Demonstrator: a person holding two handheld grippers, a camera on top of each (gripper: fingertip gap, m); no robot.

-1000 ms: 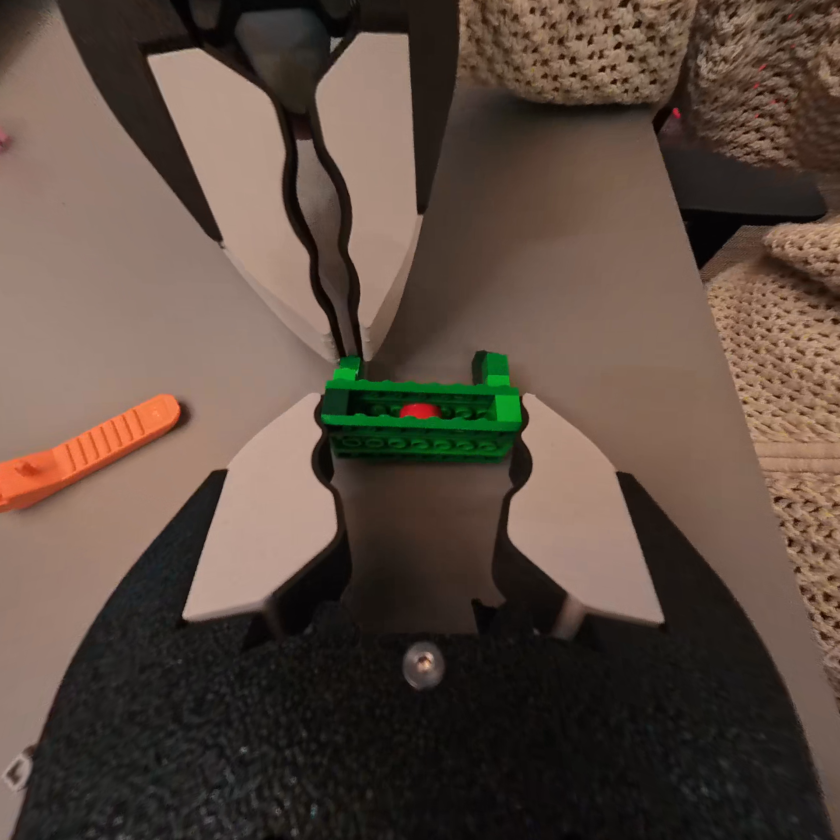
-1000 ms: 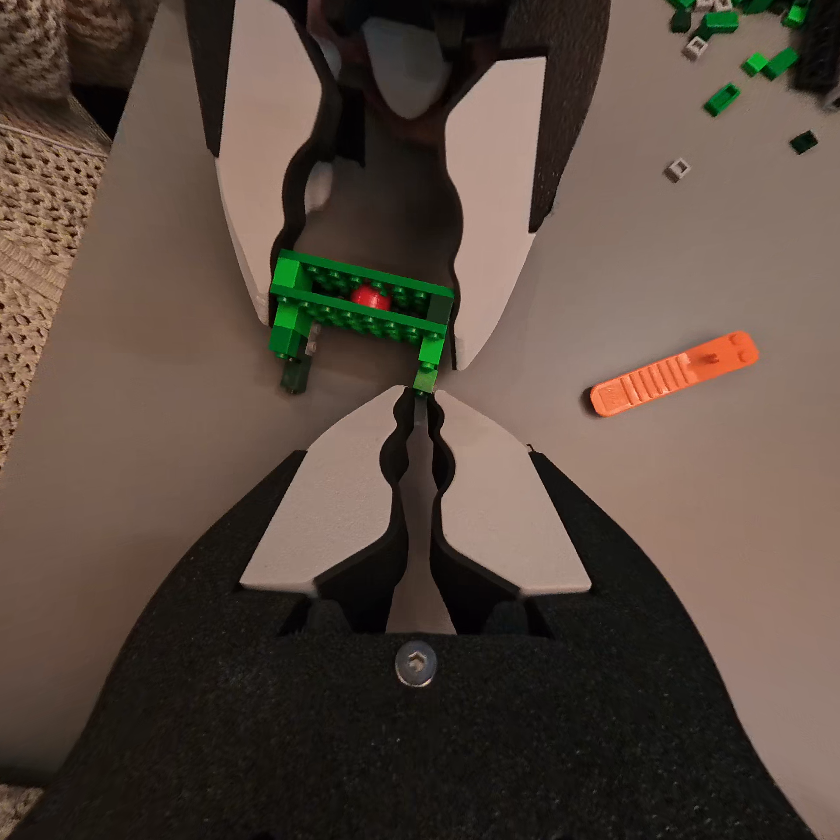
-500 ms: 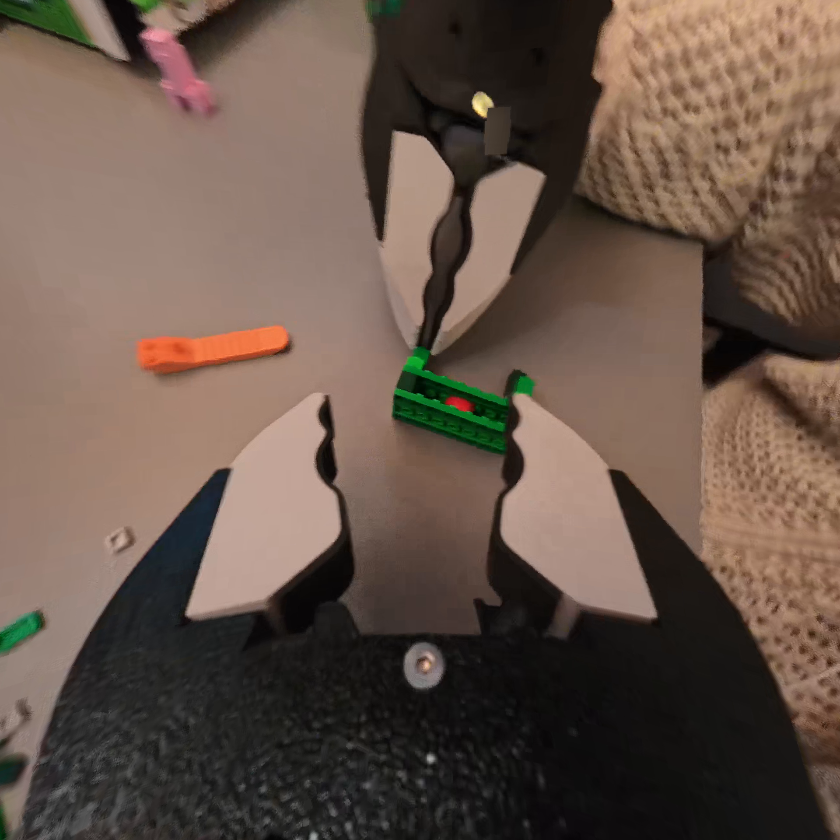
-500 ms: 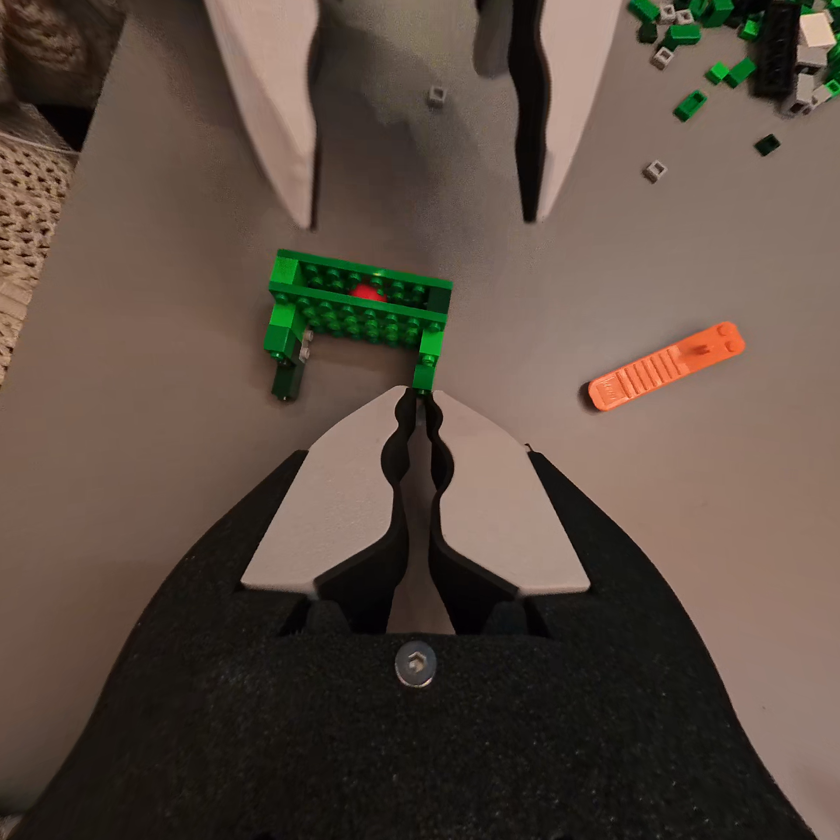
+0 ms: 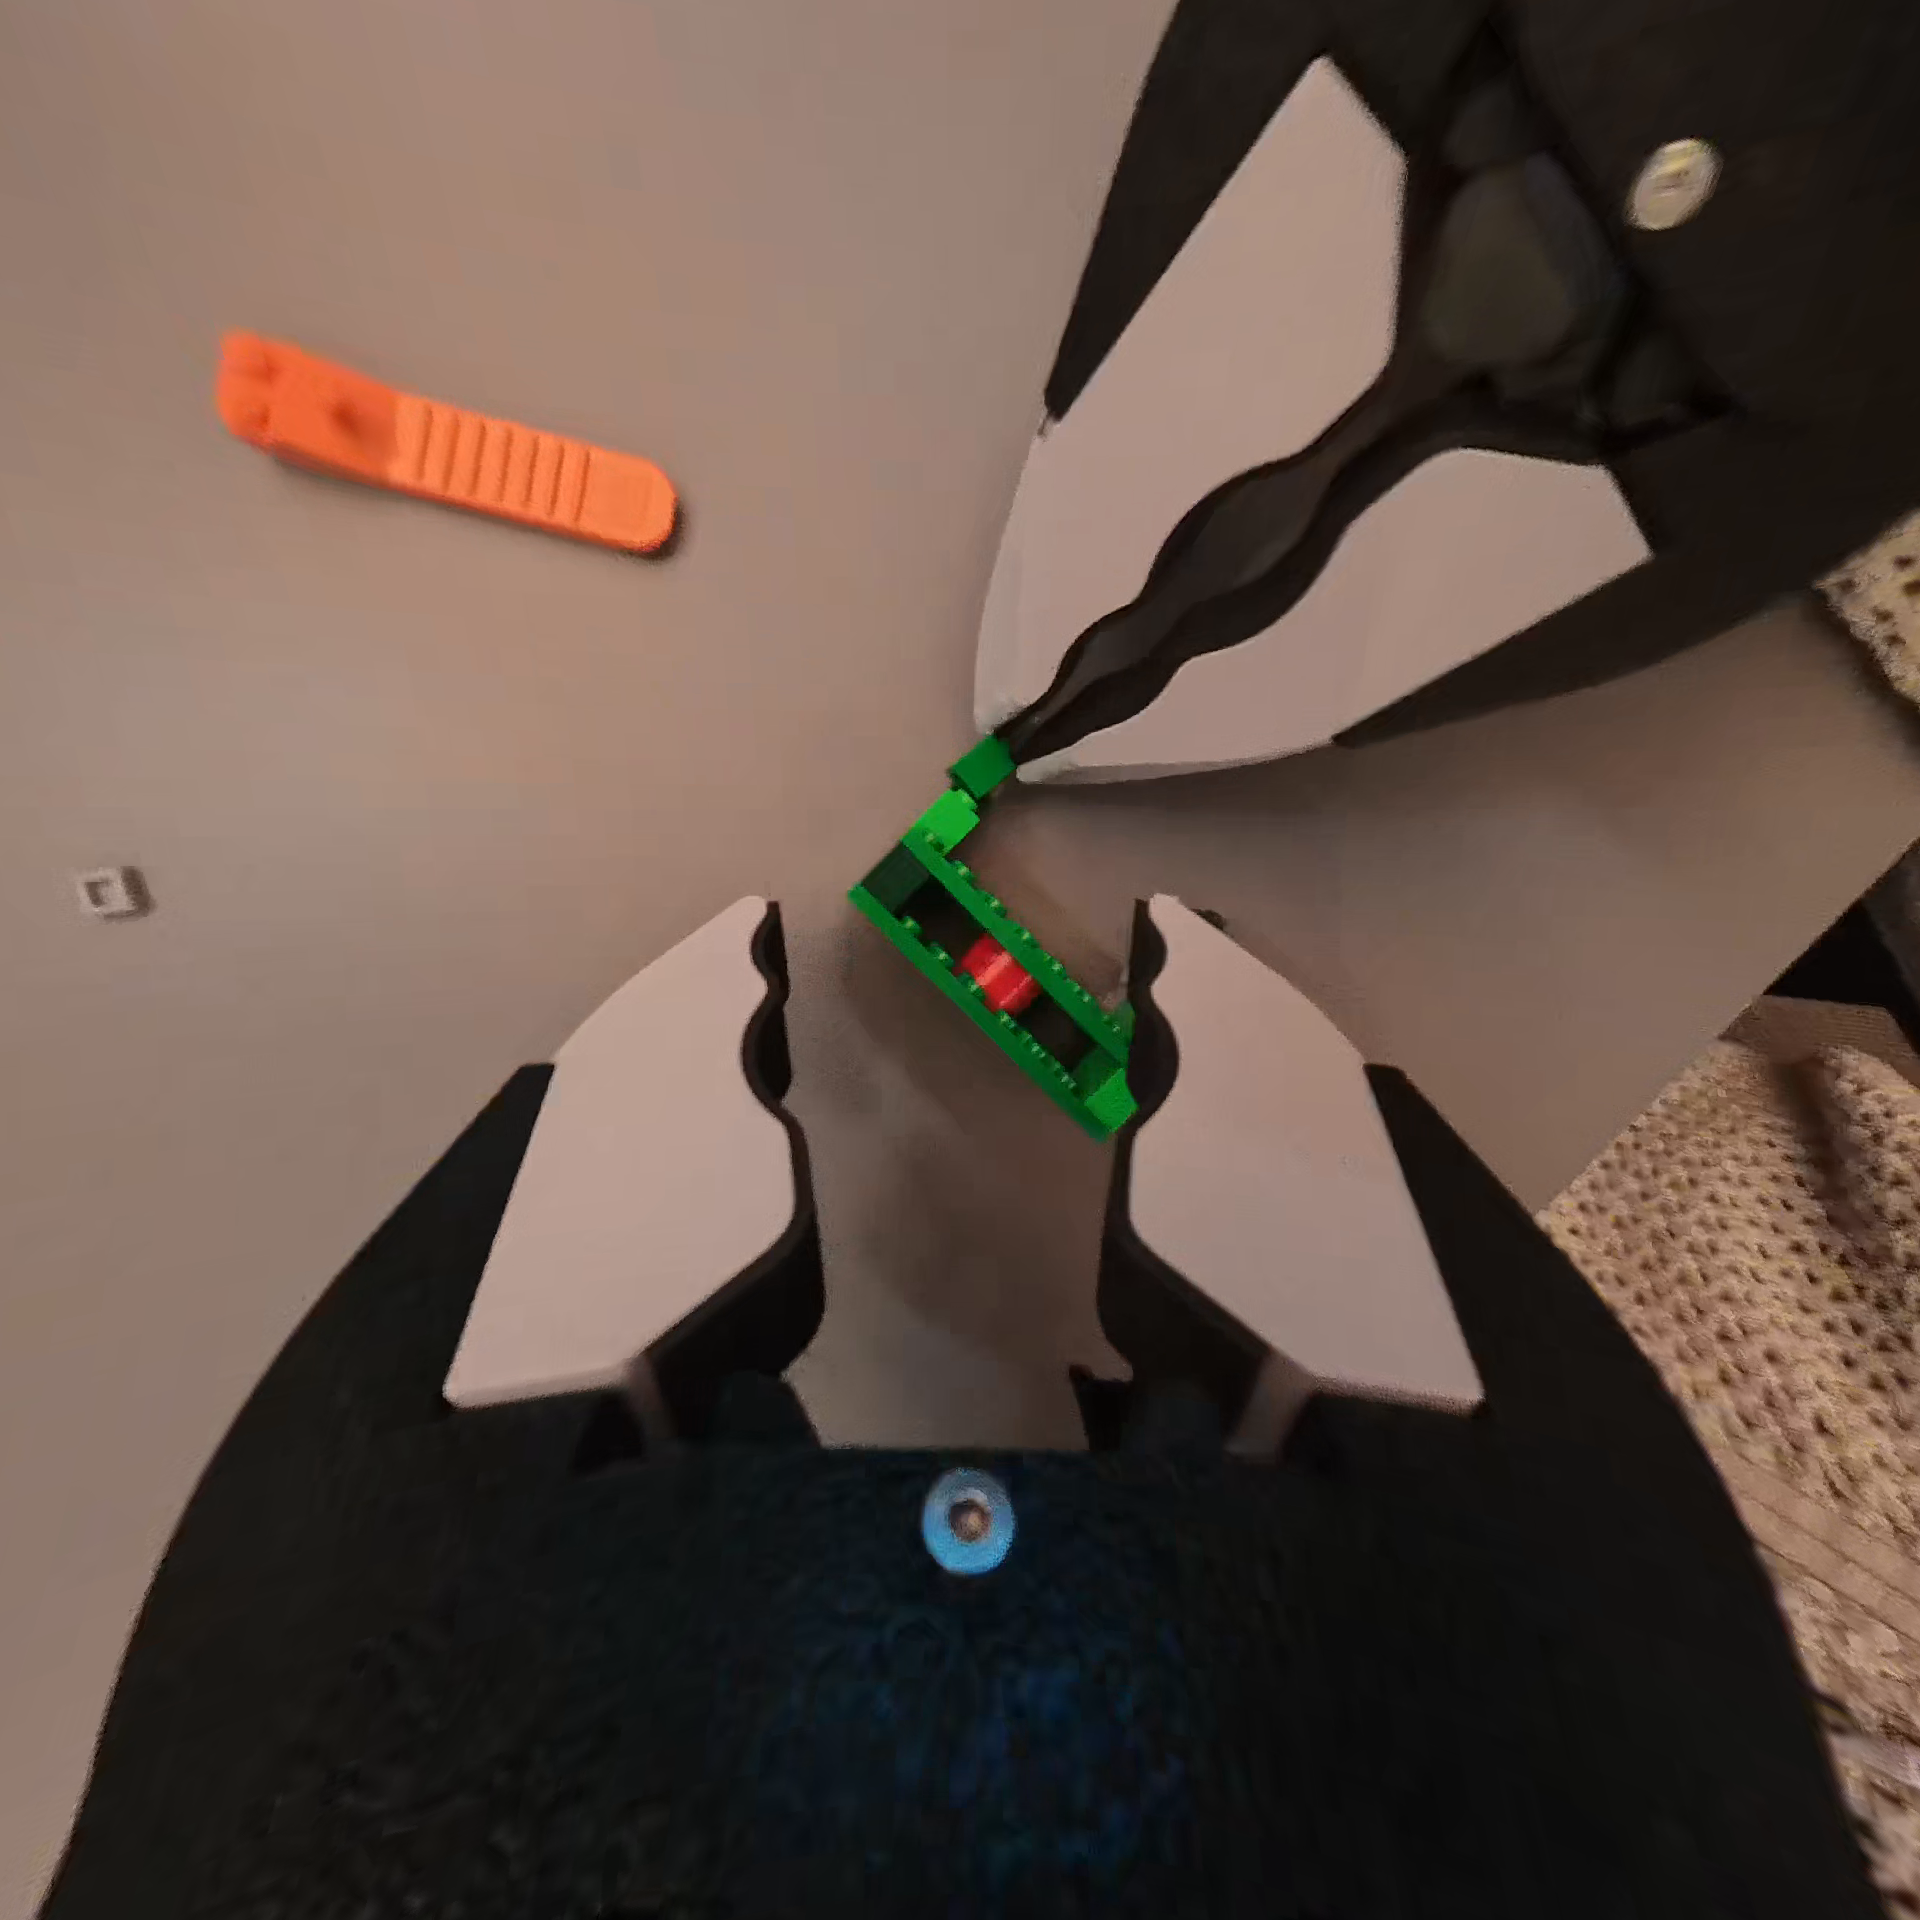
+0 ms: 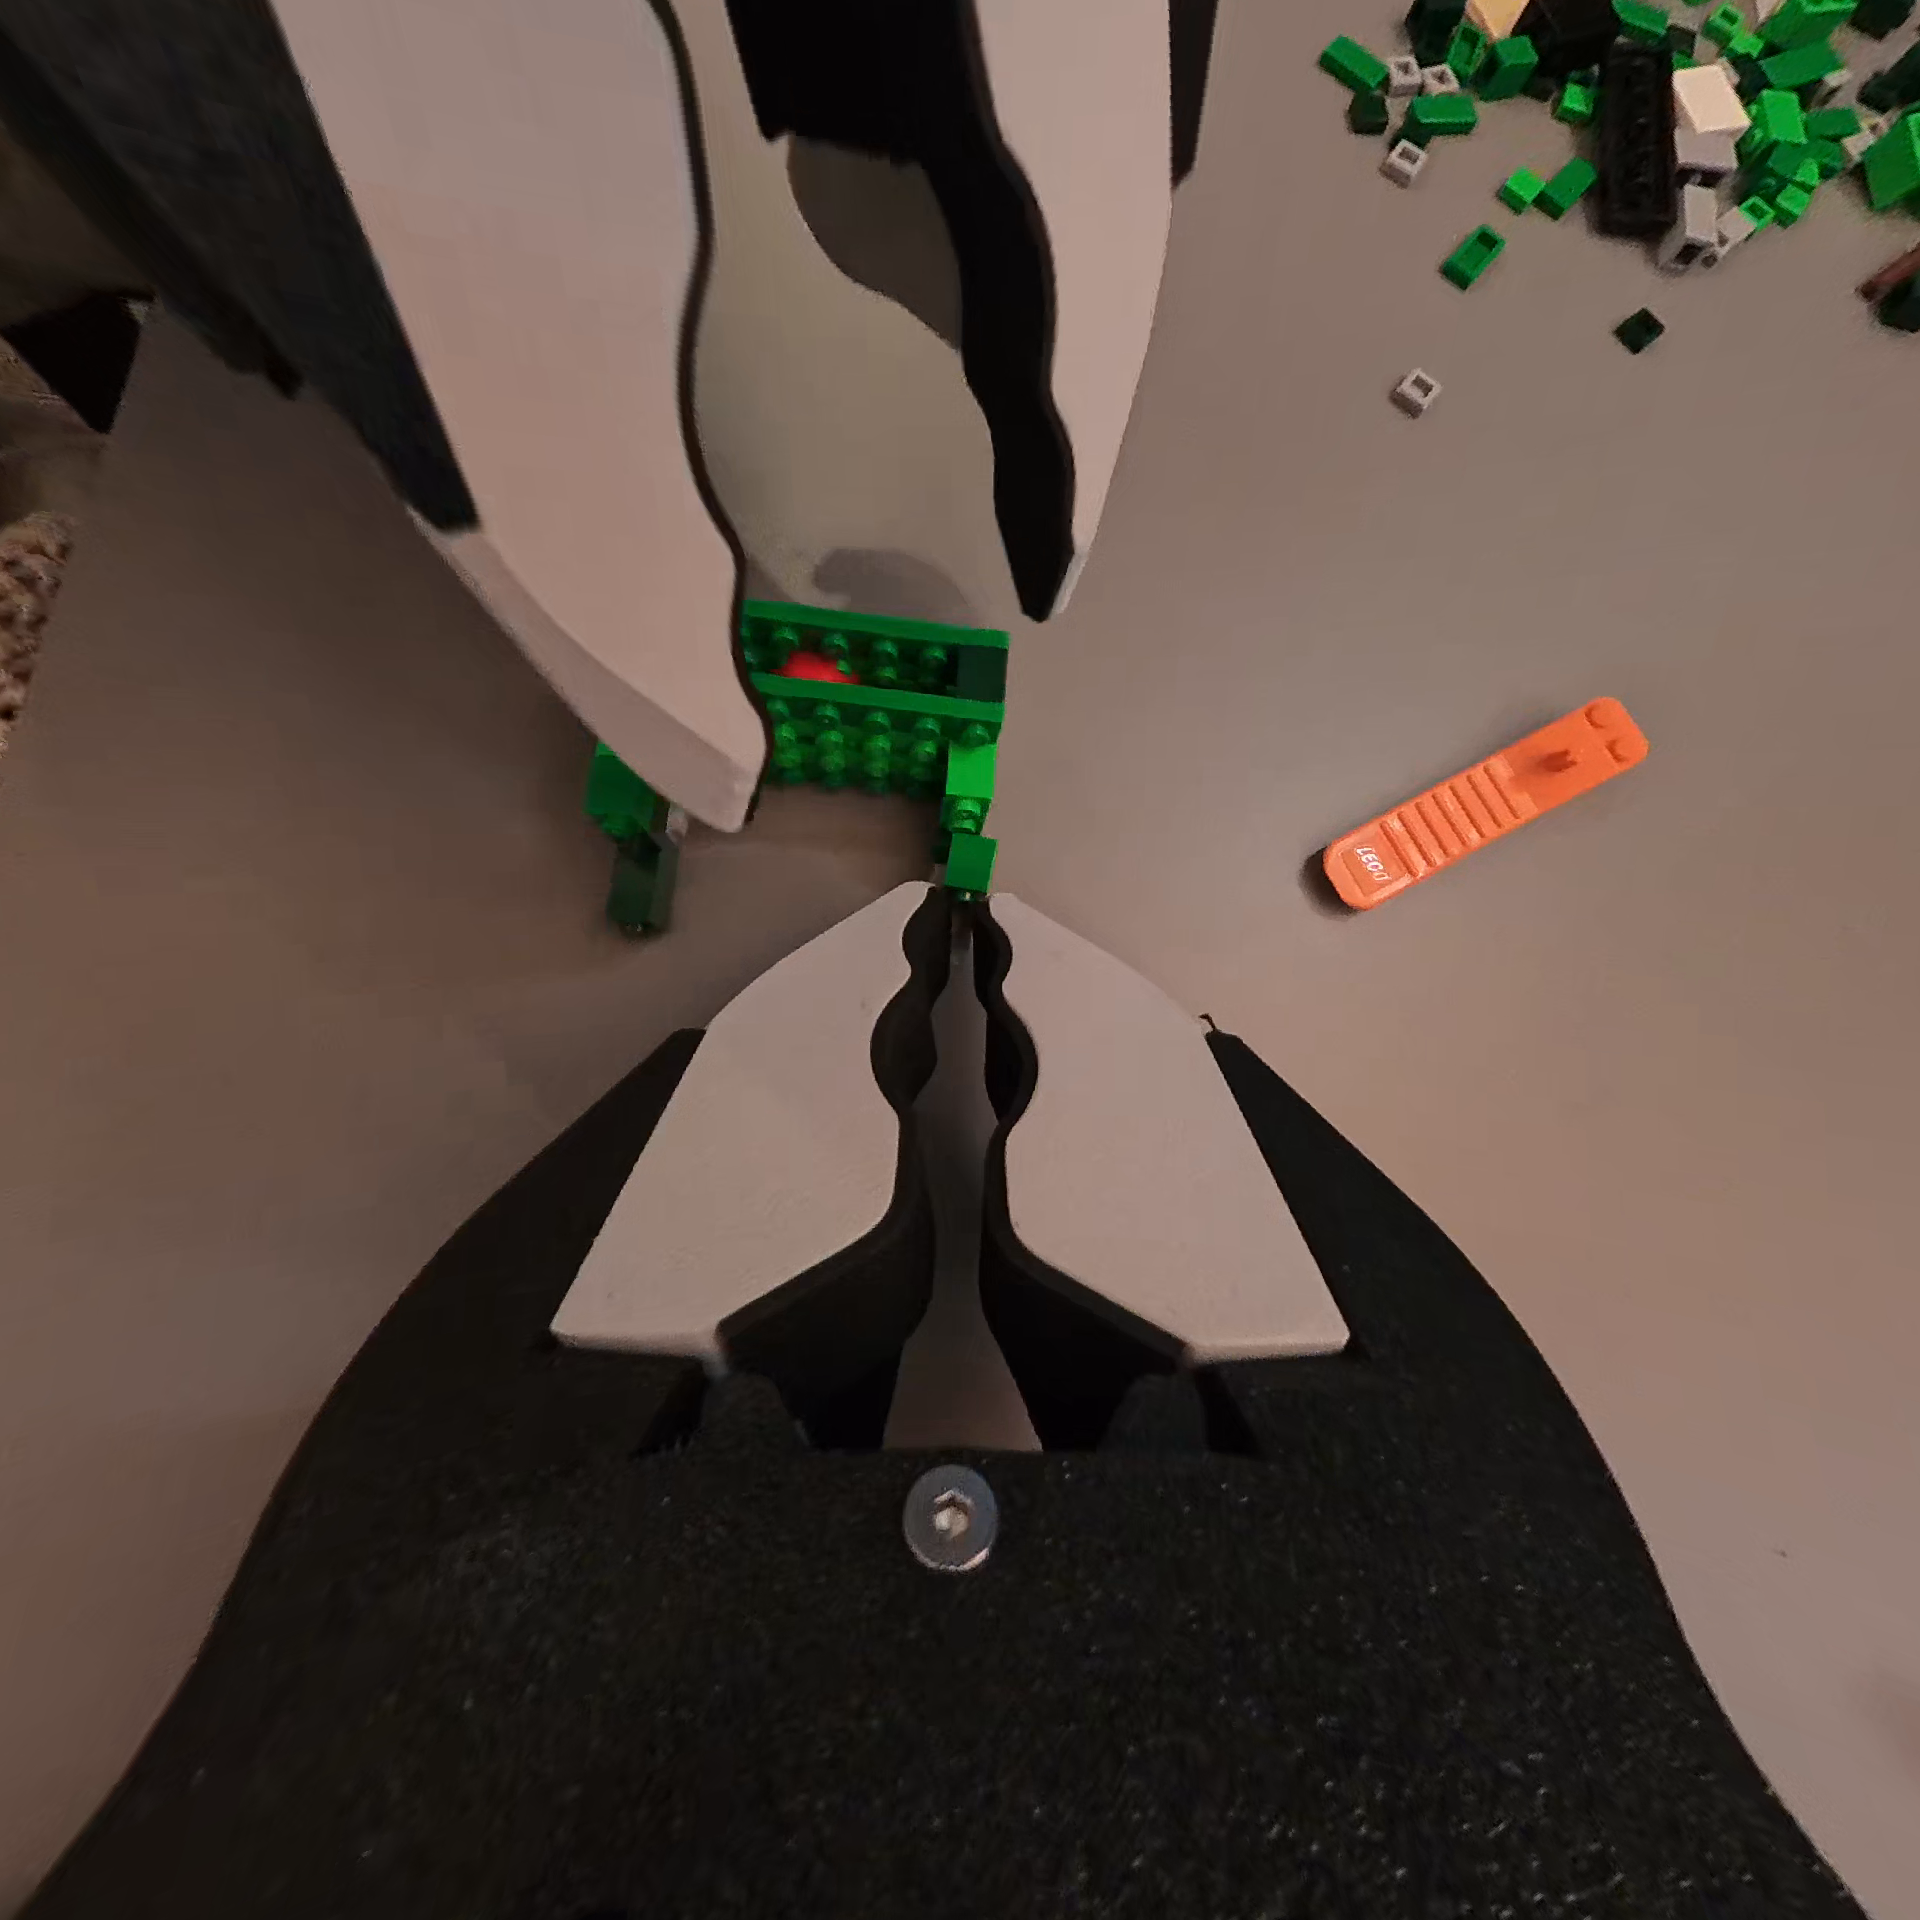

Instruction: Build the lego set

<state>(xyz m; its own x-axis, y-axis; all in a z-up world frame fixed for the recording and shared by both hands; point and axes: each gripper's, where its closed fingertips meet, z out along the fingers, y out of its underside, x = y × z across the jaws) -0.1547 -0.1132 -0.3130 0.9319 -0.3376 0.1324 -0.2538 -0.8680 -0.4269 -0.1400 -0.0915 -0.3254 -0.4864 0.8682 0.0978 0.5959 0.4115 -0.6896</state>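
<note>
A green Lego assembly with a red round piece inside lies on the grey table. It also shows in the right wrist view, with two short legs. My right gripper is shut on the end of one green leg; in the left wrist view it comes in from the upper right. My left gripper is open around the assembly, and its right finger touches the assembly's end. In the right wrist view the left gripper reaches down from the top and hides part of the assembly.
An orange brick separator lies on the table, seen also in the right wrist view. A pile of loose green, grey and black bricks is far right. A small grey piece lies alone. Knitted fabric lies beyond the table edge. Both grippers' tips are close together, under 4 cm apart. From either gripper's tips it is about 10 centimetres to the orange brick separator. My right wrist view looks at it from another angle.
My left gripper let go of the assembly, drew back, and has come close again at a new angle, open around it. My right gripper stayed shut on the leg.
</note>
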